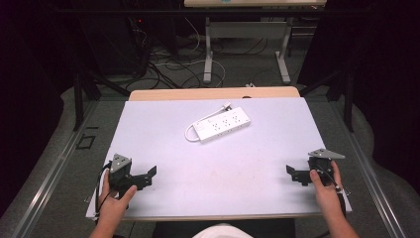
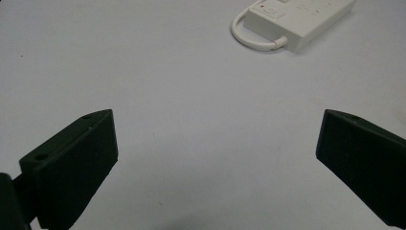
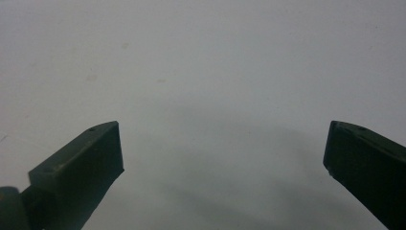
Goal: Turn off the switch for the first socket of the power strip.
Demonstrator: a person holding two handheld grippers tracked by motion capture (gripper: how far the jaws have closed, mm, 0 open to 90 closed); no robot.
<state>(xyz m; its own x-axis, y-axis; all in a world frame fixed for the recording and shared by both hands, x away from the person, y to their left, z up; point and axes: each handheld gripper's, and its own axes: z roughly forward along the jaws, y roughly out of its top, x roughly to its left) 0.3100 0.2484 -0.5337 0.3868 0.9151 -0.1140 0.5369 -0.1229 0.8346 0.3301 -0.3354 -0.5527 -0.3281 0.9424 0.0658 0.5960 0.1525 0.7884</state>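
Down at the table's near edge my left gripper and right gripper both rest with jaws spread wide on nothing, while farther off the white power strip lies flat mid-table.

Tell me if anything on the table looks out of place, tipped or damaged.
Nothing stands out. The white power strip lies flat on the white table surface, angled rather than square to the edges, its short cord looped beside it. Both the left gripper and right gripper are open and hold nothing.
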